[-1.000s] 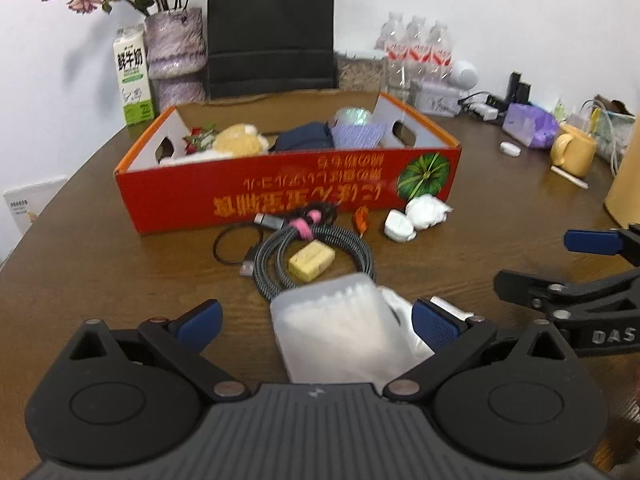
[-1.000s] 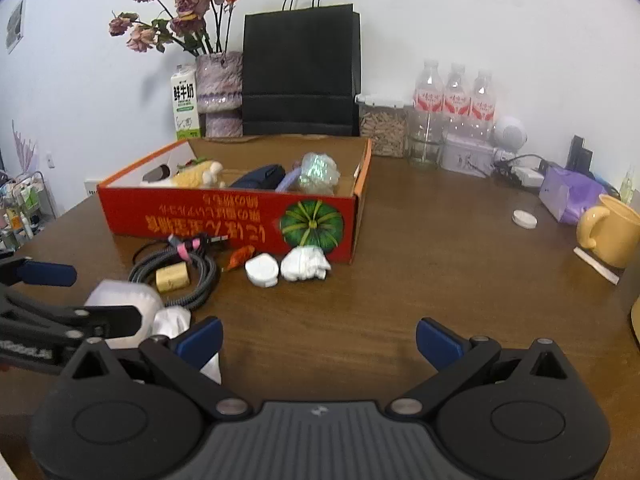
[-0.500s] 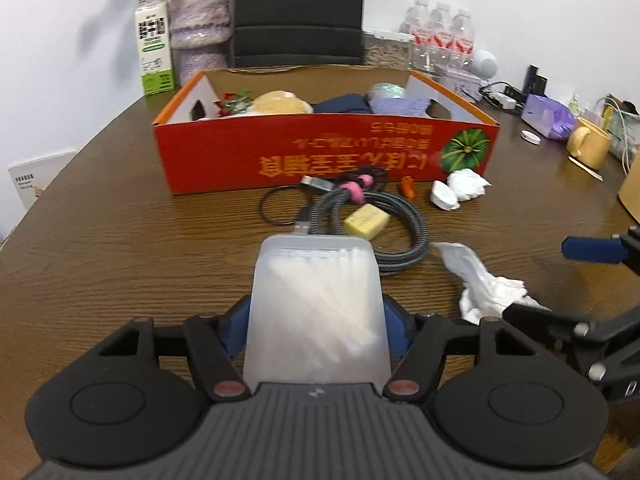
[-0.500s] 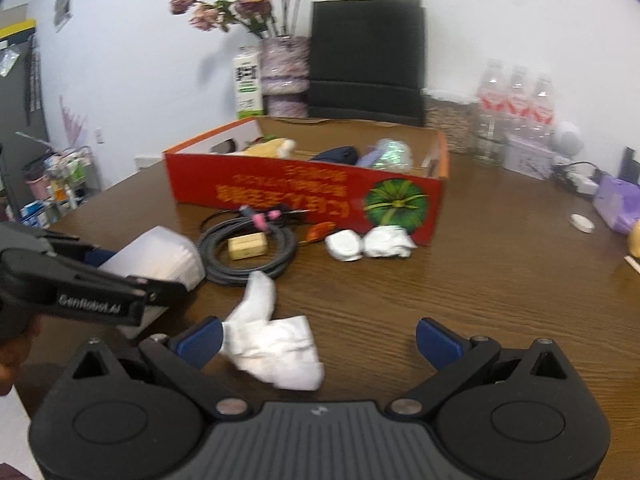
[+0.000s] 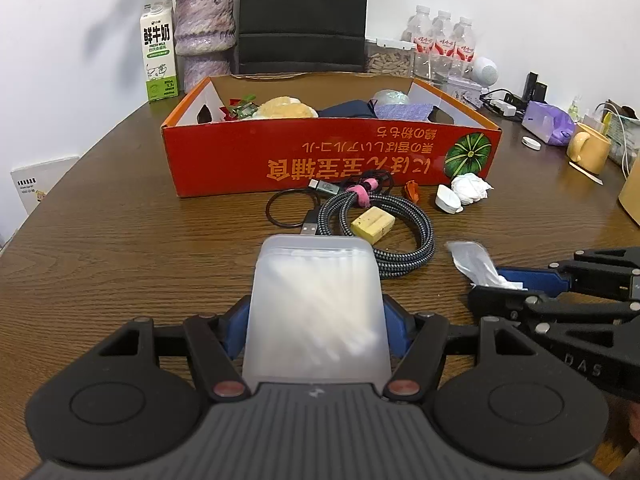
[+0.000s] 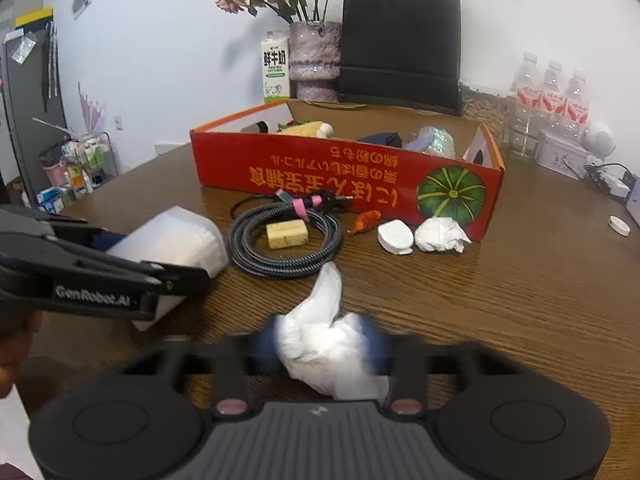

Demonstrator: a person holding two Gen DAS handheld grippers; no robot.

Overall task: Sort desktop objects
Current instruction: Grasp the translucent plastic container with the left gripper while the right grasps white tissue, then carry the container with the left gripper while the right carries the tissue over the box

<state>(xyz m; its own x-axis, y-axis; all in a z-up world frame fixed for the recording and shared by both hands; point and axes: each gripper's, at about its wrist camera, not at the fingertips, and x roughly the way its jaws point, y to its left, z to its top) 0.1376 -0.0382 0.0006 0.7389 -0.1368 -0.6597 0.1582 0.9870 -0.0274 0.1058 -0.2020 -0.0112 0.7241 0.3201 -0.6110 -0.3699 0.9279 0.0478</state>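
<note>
My left gripper (image 5: 316,320) is shut on a translucent plastic box of cotton swabs (image 5: 316,280), blue pads against its two sides, low over the wooden table. From the right wrist view this box (image 6: 176,240) sits at the left. My right gripper (image 6: 328,344) is closing its jaws on a crumpled white tissue (image 6: 324,312), with a blurred pad at each side of it. In the left wrist view the tissue (image 5: 472,260) pokes out of those fingers. Behind stands the red cardboard box (image 5: 280,160) with several items inside.
In front of the red box lie a coiled braided cable (image 5: 404,228), a yellow block (image 5: 372,222), a black ring (image 5: 288,208), a small orange thing (image 5: 412,190), a white case (image 5: 448,202) and a paper wad (image 5: 470,188). A yellow mug (image 5: 588,152), bottles (image 5: 440,48), milk carton (image 5: 158,52) and vase (image 5: 204,32) line the back.
The left gripper went from open around the swab box to shut on it. The right gripper swung left and down to the tissue, and its jaws came in from wide open onto it.
</note>
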